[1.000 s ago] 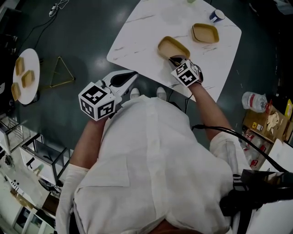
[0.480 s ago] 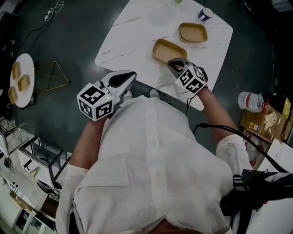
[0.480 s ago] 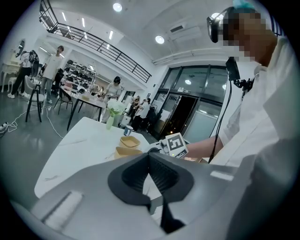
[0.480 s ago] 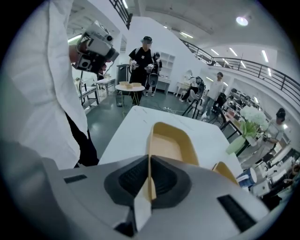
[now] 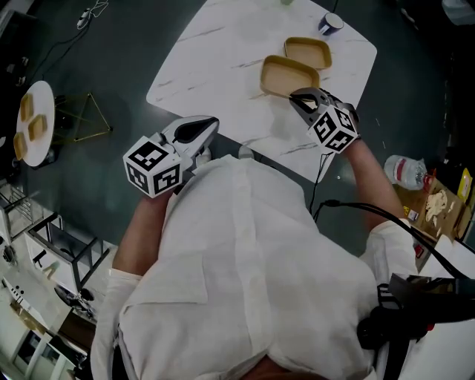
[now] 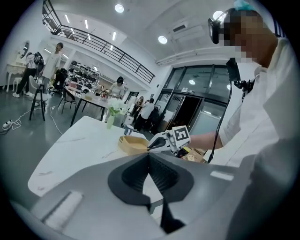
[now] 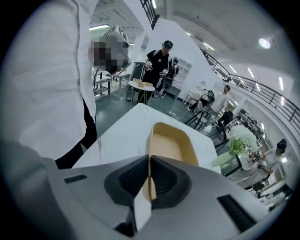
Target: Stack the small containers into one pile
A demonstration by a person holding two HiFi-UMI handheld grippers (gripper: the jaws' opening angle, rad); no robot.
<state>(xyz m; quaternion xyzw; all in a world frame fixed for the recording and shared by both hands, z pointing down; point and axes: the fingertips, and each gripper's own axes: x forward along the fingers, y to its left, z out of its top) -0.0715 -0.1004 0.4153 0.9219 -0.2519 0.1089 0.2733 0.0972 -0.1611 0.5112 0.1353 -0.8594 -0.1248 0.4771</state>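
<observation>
A large open hall fitted out as a shared lab or workshop is shown. A railed gallery (image 6: 108,51) runs under a high white ceiling set with round lights (image 6: 120,8), and glazed doors (image 6: 197,98) close one side. Several people (image 7: 161,63) are seen around long tables (image 6: 86,96) on a dark floor (image 5: 111,52), where a cable (image 5: 89,13) lies near the marble-topped bench (image 5: 223,67).

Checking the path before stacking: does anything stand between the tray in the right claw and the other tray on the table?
Nothing visible. The held tray is right beside the other tray; the cup stands beyond both.
</observation>
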